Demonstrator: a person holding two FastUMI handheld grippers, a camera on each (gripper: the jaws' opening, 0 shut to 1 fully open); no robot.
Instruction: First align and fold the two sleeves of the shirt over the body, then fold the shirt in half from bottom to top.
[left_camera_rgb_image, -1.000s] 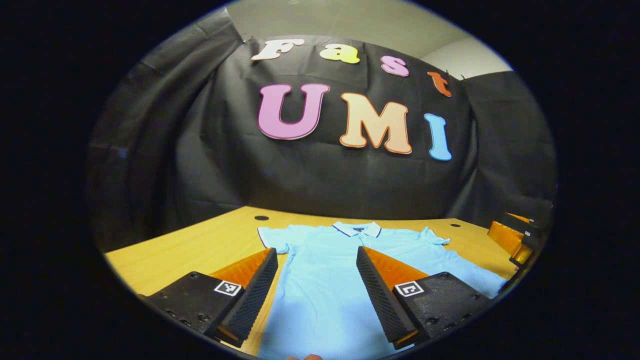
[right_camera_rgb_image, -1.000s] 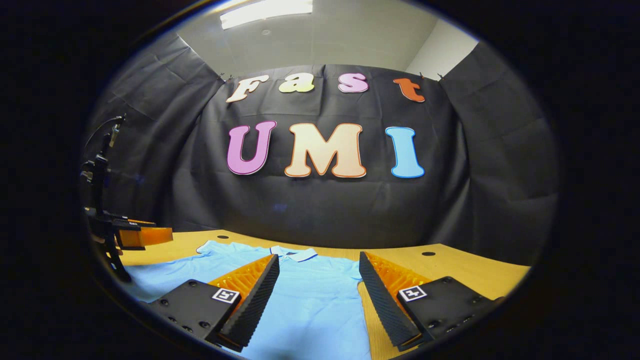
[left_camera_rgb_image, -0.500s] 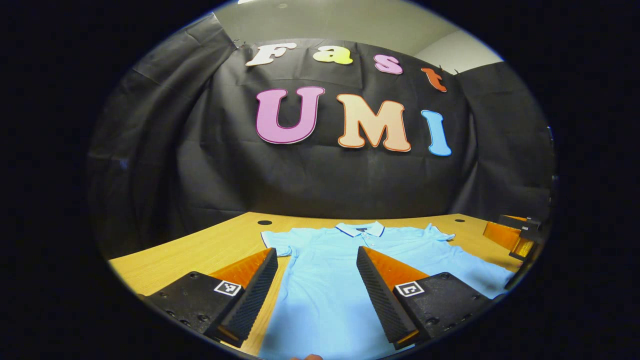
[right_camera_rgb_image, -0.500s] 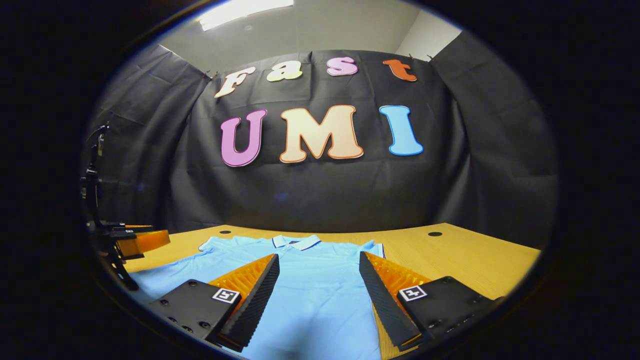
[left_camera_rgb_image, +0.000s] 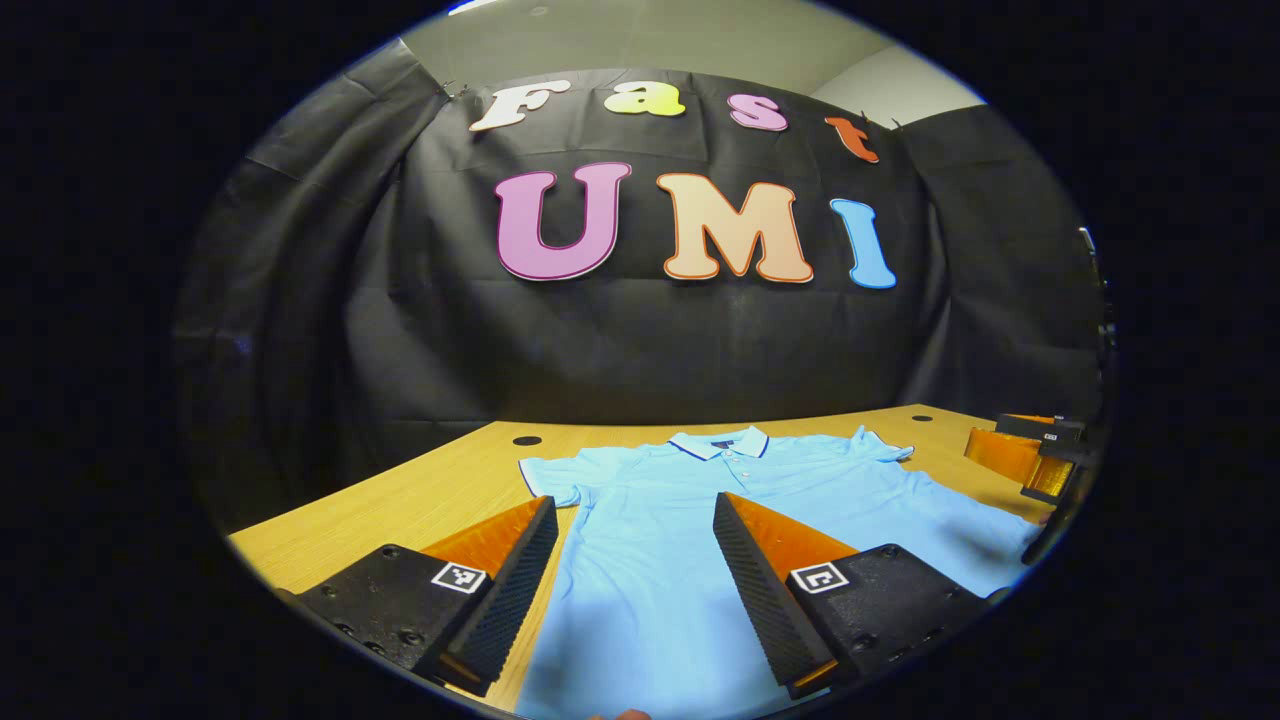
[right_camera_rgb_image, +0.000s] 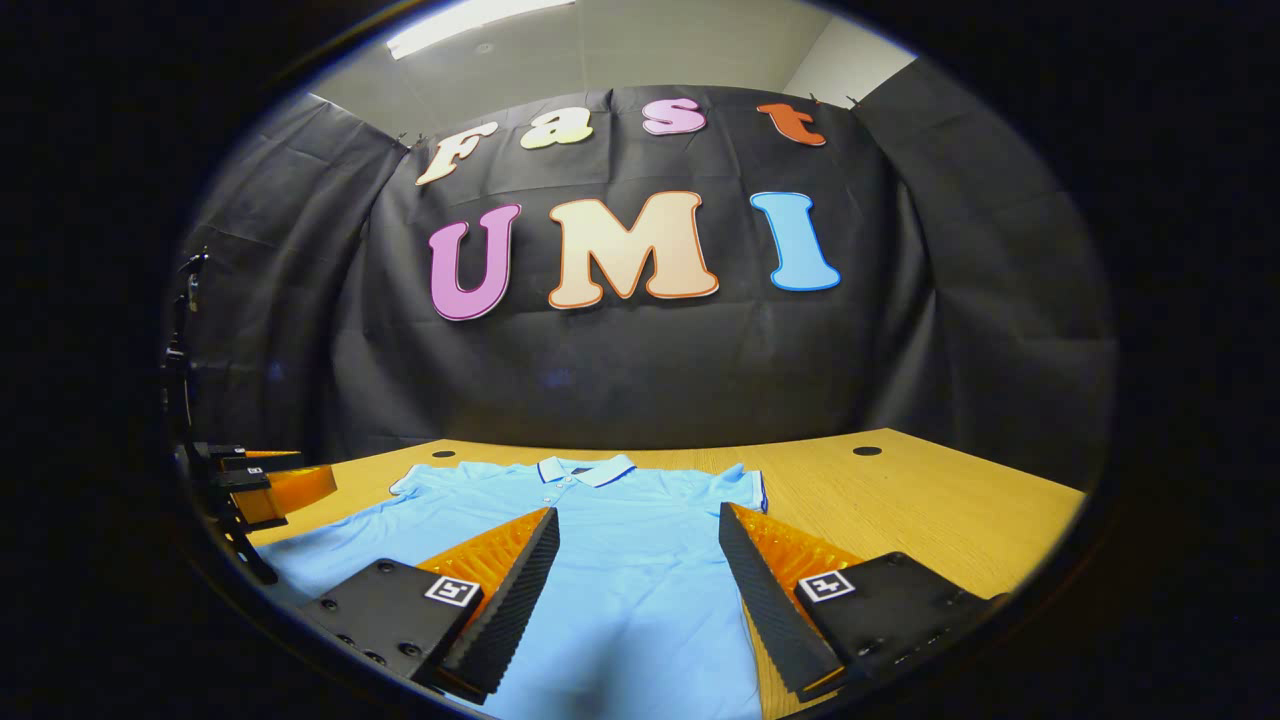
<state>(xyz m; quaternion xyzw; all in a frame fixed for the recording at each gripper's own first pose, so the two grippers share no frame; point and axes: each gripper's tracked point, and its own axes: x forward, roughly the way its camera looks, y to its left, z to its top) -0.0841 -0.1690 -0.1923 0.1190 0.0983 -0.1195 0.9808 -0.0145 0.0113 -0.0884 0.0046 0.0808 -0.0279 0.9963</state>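
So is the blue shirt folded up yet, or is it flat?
Flat. The shirt lies spread on the table, collar at the far end and both sleeves sticking out sideways.

You're working in a recording booth set inside an office-like room. Black cloth drapes behind a wooden table with cable holes, under a ceiling light panel and plain walls.

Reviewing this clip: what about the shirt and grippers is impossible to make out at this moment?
- Shirt hem: cut off by the bottom edge in the left gripper view; same in the right gripper view.
- Shirt body flanking the gap: hidden behind the left gripper and the right gripper.
- Right gripper at the far right of the left gripper view: clipped by the edge, jaws unreadable there.
- Collar buttons: too small.
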